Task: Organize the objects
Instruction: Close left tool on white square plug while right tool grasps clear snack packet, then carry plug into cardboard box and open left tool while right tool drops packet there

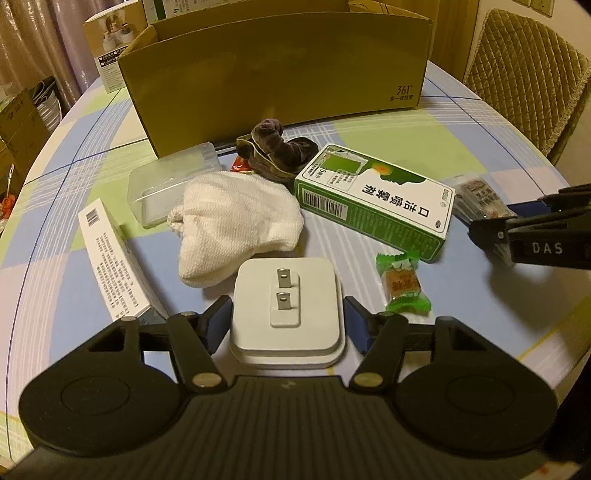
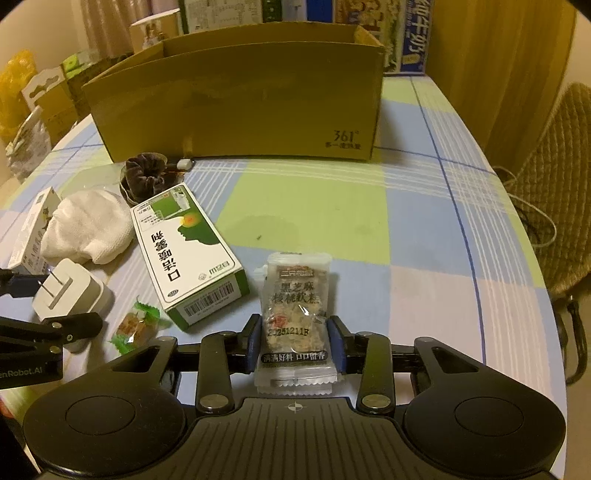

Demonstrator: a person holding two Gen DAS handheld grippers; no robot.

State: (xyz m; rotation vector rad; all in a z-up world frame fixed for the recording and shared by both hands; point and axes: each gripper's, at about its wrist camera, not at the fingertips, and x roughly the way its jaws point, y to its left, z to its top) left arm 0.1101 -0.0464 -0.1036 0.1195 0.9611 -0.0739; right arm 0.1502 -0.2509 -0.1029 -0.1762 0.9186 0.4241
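A white plug adapter (image 1: 286, 306) with two metal prongs facing up sits between the blue pads of my left gripper (image 1: 287, 323), which is shut on its sides. My right gripper (image 2: 295, 339) is shut on a clear snack packet (image 2: 295, 295) with dark print, pinched at its lower half. An open cardboard box (image 1: 277, 74) stands at the back of the table. Between it and me lie a green-and-white carton (image 1: 376, 203), a white cloth (image 1: 236, 225), a dark velvet pouch (image 1: 277, 147), a clear plastic case (image 1: 170, 181), a white printed box (image 1: 110, 258) and a green-wrapped candy (image 1: 402, 284).
The checked tablecloth (image 2: 424, 240) is bare to the right of the carton (image 2: 188, 251). A quilted chair (image 1: 524, 74) stands past the table's right edge. Boxes and cartons (image 2: 369, 29) are stacked behind the cardboard box (image 2: 236, 103).
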